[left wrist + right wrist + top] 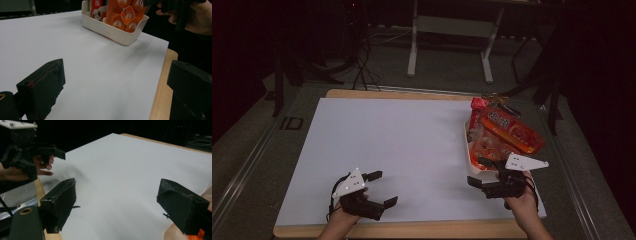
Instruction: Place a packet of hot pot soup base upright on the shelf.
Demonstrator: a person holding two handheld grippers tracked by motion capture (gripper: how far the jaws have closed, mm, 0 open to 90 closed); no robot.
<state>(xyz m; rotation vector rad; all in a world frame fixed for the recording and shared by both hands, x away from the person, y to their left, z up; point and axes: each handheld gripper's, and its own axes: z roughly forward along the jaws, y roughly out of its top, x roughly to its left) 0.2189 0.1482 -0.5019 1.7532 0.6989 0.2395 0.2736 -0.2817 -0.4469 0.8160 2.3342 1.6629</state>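
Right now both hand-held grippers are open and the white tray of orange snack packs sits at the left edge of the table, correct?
Not quite. Both are open, the left hand-held gripper and the right hand-held gripper, but the high view shows the white tray of orange snack packs at the right edge.

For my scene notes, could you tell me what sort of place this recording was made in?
Probably a lab or studio set up for recording: a dim room, a wooden table covered by a white sheet, a bare desk frame behind, and cables on the floor.
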